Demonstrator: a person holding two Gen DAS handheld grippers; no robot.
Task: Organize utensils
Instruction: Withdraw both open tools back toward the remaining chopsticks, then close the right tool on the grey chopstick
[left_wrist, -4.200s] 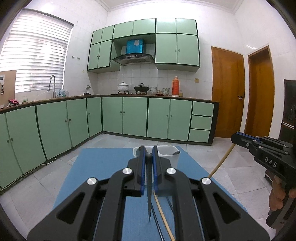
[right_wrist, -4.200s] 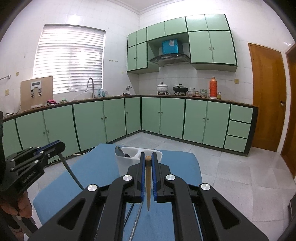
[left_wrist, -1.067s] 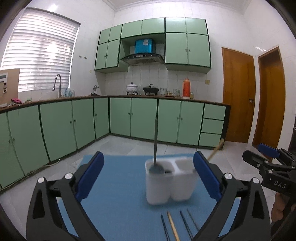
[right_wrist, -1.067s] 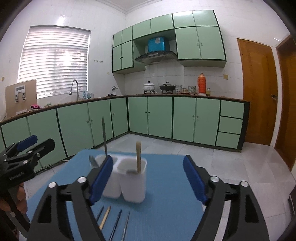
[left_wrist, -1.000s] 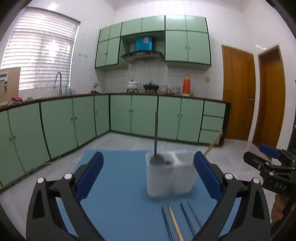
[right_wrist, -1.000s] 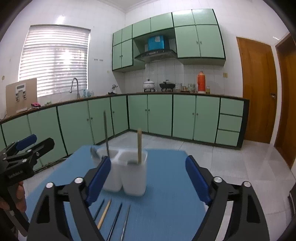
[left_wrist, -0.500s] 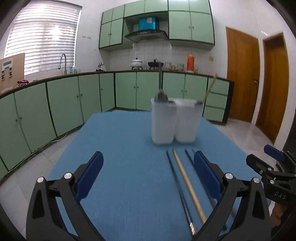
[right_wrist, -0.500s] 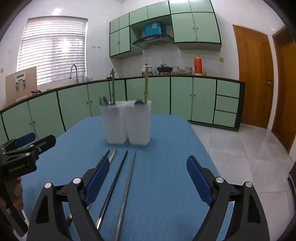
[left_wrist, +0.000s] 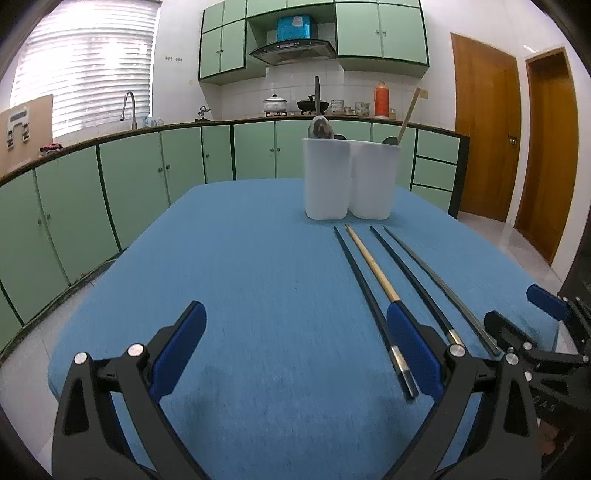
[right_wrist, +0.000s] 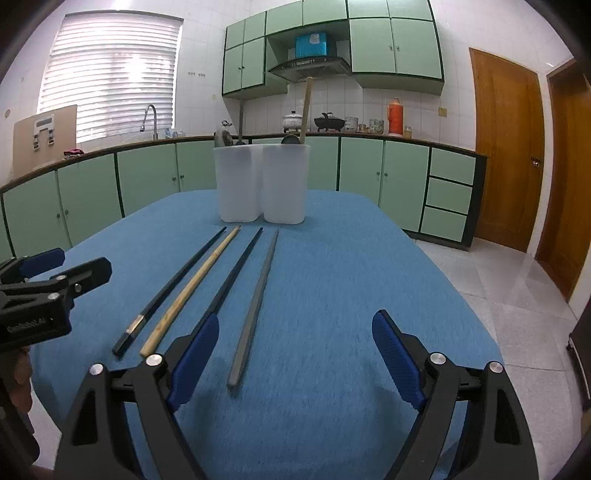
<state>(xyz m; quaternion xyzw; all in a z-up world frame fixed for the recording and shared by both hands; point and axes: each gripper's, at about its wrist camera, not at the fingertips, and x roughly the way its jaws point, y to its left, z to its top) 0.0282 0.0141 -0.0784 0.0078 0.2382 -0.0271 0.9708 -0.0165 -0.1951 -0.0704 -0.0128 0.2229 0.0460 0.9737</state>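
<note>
The tabletop wore a matt blue cloth with a fine woven grain, and the far white holder looked like smooth, slightly translucent plastic. Among the chopsticks, one was pale bare wood, two were glossy black, and the rightmost was dull grey metal. The tongs were matt black plastic with ribbed blue pads and shiny metal screw heads.

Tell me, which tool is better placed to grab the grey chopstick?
Probably the right tool: it's open, and the grey chopstick ends just ahead between its fingers. The left tool sits farther left, nearer the black ones.
</note>
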